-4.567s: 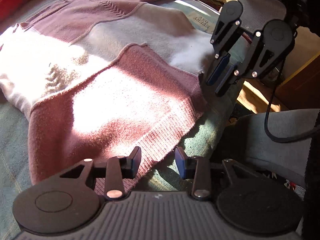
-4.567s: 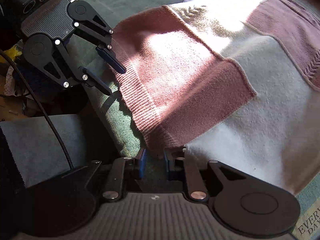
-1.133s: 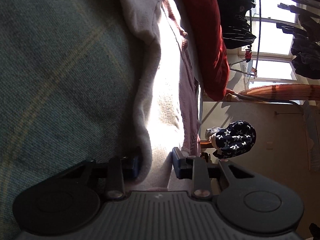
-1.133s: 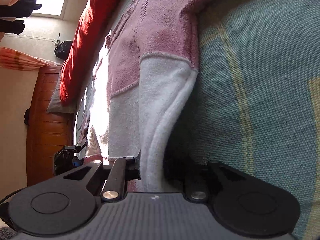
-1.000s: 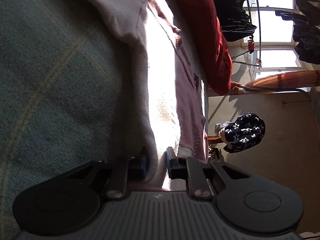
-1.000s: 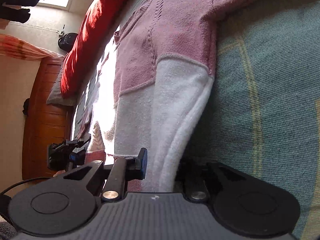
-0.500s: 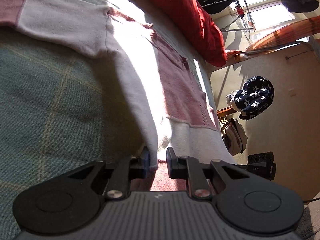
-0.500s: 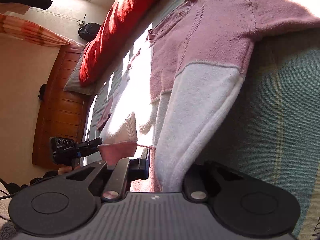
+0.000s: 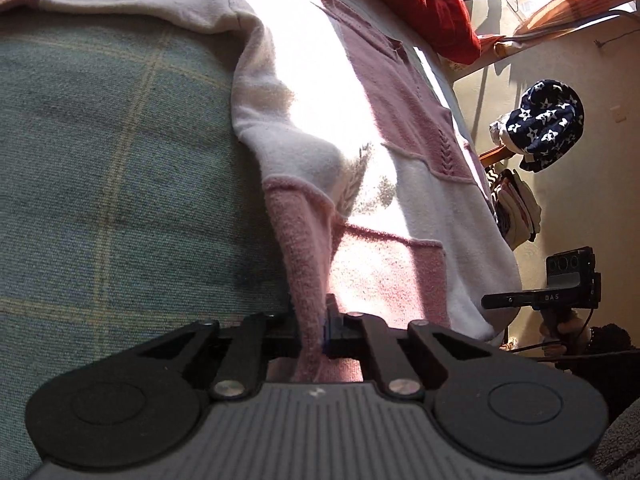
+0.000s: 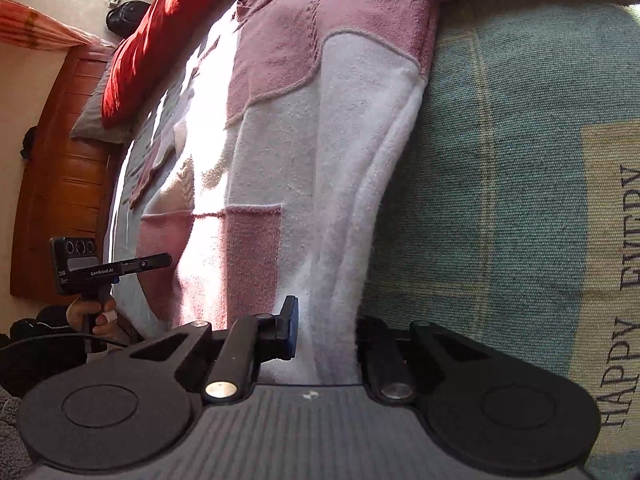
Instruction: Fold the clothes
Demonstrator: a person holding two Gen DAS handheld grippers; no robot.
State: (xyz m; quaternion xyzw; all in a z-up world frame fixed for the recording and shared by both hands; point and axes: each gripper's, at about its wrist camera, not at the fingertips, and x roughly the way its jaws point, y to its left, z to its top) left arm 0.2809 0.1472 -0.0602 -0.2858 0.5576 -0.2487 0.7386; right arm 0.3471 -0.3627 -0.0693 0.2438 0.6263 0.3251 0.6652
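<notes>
On the bed's green plaid cover (image 9: 112,184) lies one pink-and-white sweater (image 9: 360,128). Your left gripper (image 9: 312,326) sits low at its near hem, jaws clenched on a pink fold. Your right gripper (image 10: 326,332) likewise sits low, jaws grasping the white edge. One red pillow (image 10: 160,24) lies far.

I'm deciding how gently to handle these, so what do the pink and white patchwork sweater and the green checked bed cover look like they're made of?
The pink and white patchwork sweater looks like a soft knit, perhaps wool or acrylic: fuzzy nap, ribbed hem, raised stitch motifs. The green checked bed cover looks like flat woven cloth, maybe cotton: a visible matte weave grain with printed lettering.
</notes>
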